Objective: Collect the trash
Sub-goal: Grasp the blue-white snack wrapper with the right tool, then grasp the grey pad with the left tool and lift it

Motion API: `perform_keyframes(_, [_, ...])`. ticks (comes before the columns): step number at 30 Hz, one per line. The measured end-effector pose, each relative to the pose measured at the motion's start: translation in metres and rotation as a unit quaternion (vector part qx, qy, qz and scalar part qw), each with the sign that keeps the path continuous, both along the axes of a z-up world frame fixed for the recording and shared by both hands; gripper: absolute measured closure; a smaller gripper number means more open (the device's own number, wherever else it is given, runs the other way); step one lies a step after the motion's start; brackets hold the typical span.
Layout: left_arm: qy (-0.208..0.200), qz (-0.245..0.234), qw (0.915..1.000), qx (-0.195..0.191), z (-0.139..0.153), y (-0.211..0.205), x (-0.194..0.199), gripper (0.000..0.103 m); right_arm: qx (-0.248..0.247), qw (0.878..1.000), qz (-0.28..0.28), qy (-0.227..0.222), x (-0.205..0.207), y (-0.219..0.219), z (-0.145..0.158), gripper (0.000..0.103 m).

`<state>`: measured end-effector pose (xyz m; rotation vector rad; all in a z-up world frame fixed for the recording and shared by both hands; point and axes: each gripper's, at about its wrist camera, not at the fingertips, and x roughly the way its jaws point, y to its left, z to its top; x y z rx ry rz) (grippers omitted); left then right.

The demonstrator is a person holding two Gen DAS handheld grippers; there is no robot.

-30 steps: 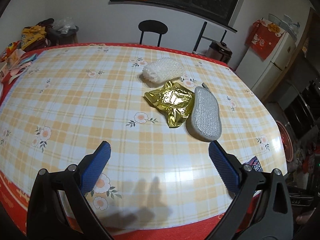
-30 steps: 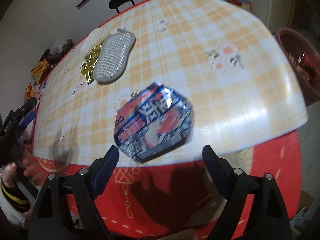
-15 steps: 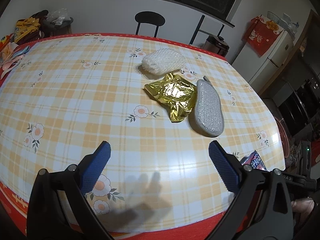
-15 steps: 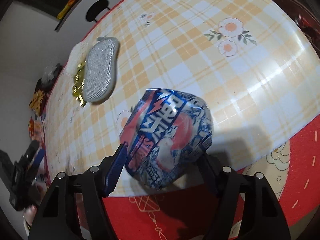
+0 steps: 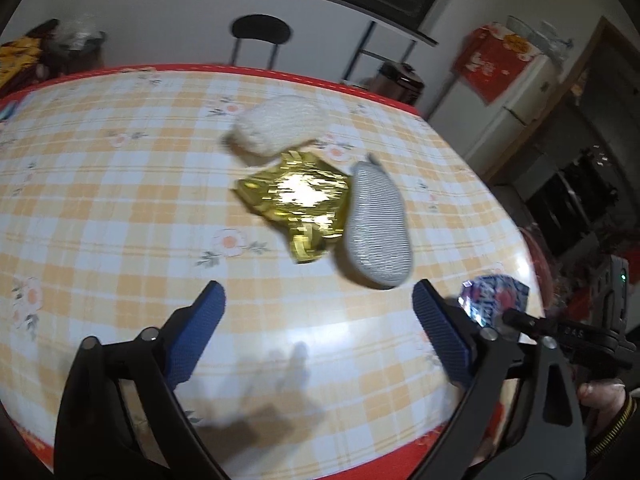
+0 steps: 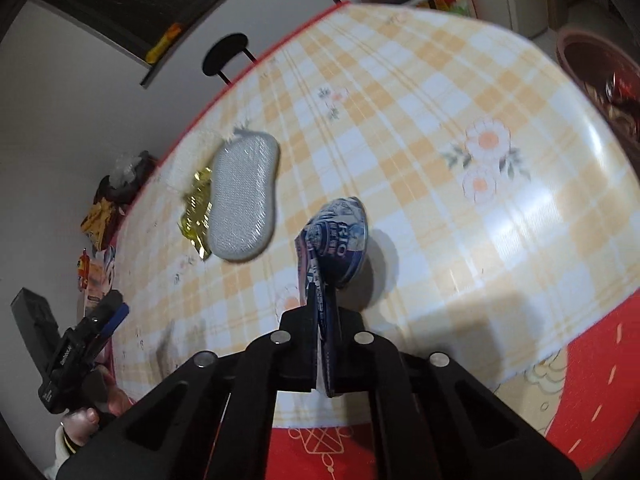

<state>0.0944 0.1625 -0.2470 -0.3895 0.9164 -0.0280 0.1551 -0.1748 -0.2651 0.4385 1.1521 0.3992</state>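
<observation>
My right gripper (image 6: 320, 304) is shut on a blue and red snack wrapper (image 6: 336, 236), lifted above the table's near edge. The wrapper also shows in the left wrist view (image 5: 494, 296). A crumpled gold foil wrapper (image 5: 300, 204) lies mid-table, between a white bubble-wrap wad (image 5: 280, 124) and a grey sponge (image 5: 378, 232). The foil (image 6: 196, 208) and sponge (image 6: 244, 200) also show in the right wrist view. My left gripper (image 5: 318, 332) is open and empty, above the table in front of the foil.
The round table (image 5: 100, 200) has a yellow checked cloth with a red edge. A black chair (image 5: 260, 36) stands behind it. A dark red basin (image 6: 596, 64) sits on the floor to the right. Clutter (image 6: 108, 208) lies at the table's far left.
My right gripper has closed on the blue wrapper and lifted it off the table. My left gripper has moved forward toward the gold foil, still open.
</observation>
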Motion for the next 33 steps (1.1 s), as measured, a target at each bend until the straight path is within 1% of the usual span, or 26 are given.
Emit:
perform_keyframes(1, [0.003,-0.019,0.9997,-0.017,-0.002,-0.005,0.007,0.023,0.001,1.000,0.000,-0.013,0.002,-0.001,0.007,0.098])
perform_keyframes(2, [0.006,-0.027,0.9993,-0.026,-0.004,-0.008,0.011,0.029,0.001,1.000,-0.001,-0.019,0.004,-0.002,0.011,0.098])
perform_keyframes(4, [0.016,-0.042,0.9976,-0.053,-0.012,-0.015,0.025,0.037,0.001,0.999,-0.003,-0.038,0.008,-0.004,0.021,0.098])
perform_keyframes(5, [0.022,-0.045,0.9969,-0.060,-0.017,-0.017,0.031,0.038,0.000,0.999,-0.006,-0.044,0.009,-0.006,0.025,0.098])
perform_keyframes(8, [0.038,-0.047,0.9959,-0.068,-0.031,-0.022,0.049,0.045,-0.008,0.998,-0.013,-0.059,0.014,-0.010,0.032,0.098])
perform_keyframes(11, [0.062,-0.043,0.9923,-0.099,-0.051,-0.022,0.070,0.048,-0.016,0.998,-0.025,-0.060,0.015,-0.021,0.032,0.098])
perform_keyframes(12, [0.067,-0.042,0.9916,-0.103,-0.056,-0.022,0.074,0.049,-0.017,0.998,-0.029,-0.059,0.015,-0.023,0.030,0.098])
perform_keyframes(13, [0.074,-0.043,0.9906,-0.107,-0.063,-0.022,0.082,0.050,-0.019,0.998,-0.034,-0.056,0.014,-0.027,0.029,0.098])
perform_keyframes(17, [0.079,-0.047,0.9870,-0.132,-0.076,-0.025,0.097,0.050,-0.029,0.997,-0.050,-0.044,0.013,-0.039,0.022,0.098])
perform_keyframes(23, [0.082,-0.037,0.9862,-0.139,-0.090,-0.023,0.110,0.050,-0.046,0.996,-0.058,-0.041,0.015,-0.048,0.022,0.098])
perform_keyframes(29, [0.064,-0.043,0.9862,-0.147,-0.091,-0.024,0.122,0.050,-0.059,0.996,-0.051,-0.044,0.017,-0.046,0.023,0.098])
perform_keyframes(33, [0.052,-0.054,0.9866,-0.145,-0.092,-0.030,0.130,0.047,-0.066,0.995,-0.054,-0.044,0.015,-0.049,0.024,0.098])
